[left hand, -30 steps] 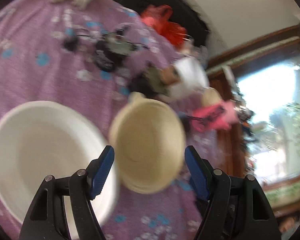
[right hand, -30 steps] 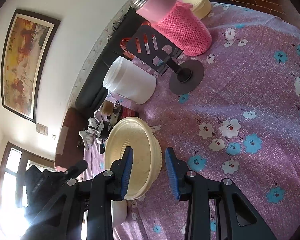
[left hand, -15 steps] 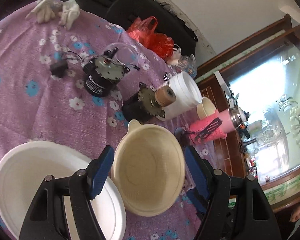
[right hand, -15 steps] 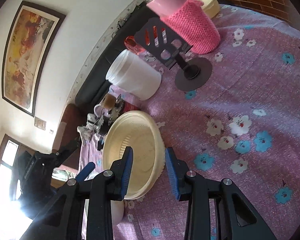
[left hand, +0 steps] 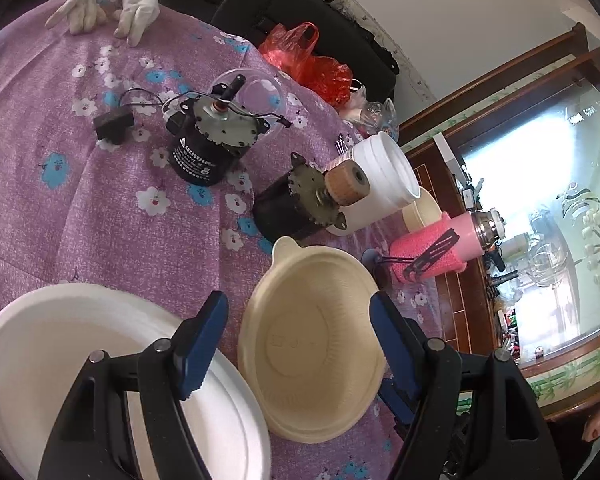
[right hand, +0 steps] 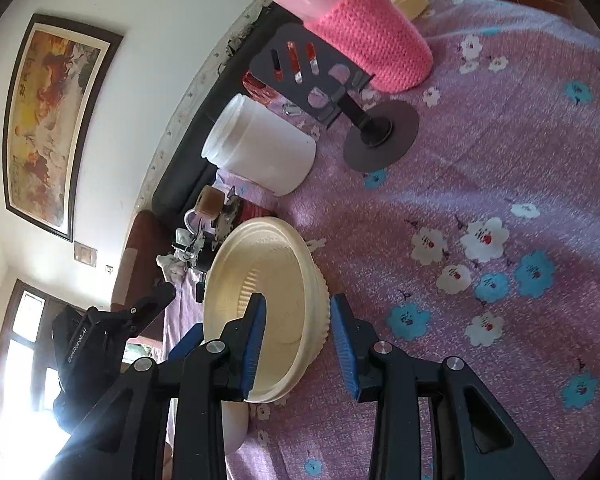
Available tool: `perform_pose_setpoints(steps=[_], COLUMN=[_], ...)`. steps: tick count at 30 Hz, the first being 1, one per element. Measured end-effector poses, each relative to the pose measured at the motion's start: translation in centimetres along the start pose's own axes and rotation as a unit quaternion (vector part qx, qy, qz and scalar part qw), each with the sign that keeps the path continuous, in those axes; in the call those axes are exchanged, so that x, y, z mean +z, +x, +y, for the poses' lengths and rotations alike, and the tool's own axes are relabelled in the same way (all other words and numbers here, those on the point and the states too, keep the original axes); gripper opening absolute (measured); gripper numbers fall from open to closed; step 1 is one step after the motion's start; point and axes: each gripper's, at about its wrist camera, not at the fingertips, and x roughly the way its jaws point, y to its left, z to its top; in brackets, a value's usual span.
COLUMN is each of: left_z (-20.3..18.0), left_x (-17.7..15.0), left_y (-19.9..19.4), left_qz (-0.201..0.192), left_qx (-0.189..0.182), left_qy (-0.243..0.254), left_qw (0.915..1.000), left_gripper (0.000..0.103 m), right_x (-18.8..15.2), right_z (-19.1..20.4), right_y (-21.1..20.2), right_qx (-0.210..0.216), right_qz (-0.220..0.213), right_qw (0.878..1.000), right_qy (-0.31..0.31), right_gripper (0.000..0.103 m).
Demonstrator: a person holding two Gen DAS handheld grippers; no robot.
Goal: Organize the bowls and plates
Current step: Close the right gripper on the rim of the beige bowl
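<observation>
Two tools work at one cream bowl (left hand: 312, 344) on the surface (left hand: 80, 220), which is draped in purple flowered cloth. In the left wrist view the bowl sits at lower centre, its small tab handle toward the top of the frame, and the left tool (left hand: 296, 340) hovers over it with fingers spread wide: one blue pad stands clear of the rim on the left, over the edge of a white plate (left hand: 60, 360) at lower left, and the other lies at the bowl's right rim (I cannot tell whether it touches). The plate lies just beside the bowl, their rims meeting or overlapping at the bottom of the frame.

In the right wrist view the same bowl (right hand: 272, 300) fills the lower centre, and the right tool (right hand: 298, 344) straddles its near wall: the left pad is inside the bowl, the right pad outside the ribbed wall, partly closed around it. Whether both pads press the wall cannot be told, since a narrow gap seems to show on the outer side. The left tool's black body shows at the lower left of that frame, beyond the bowl.
</observation>
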Motion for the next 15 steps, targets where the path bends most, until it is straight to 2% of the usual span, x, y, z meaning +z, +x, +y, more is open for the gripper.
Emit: perform_pose_setpoints(steps=[15], left_z=[-2.5], left_x=[-1.4], left_y=[1.2], left_qz=[0.036], left_qx=[-0.001], left_qy=[0.048], left_qw=[0.9982], left_gripper=[0.072], right_x=[0.4], right_z=[-0.8], right_y=[0.2], right_qx=[0.002], right_qz=[0.004], right_qw=[1.0], right_qy=[0.014], right_gripper=[0.037])
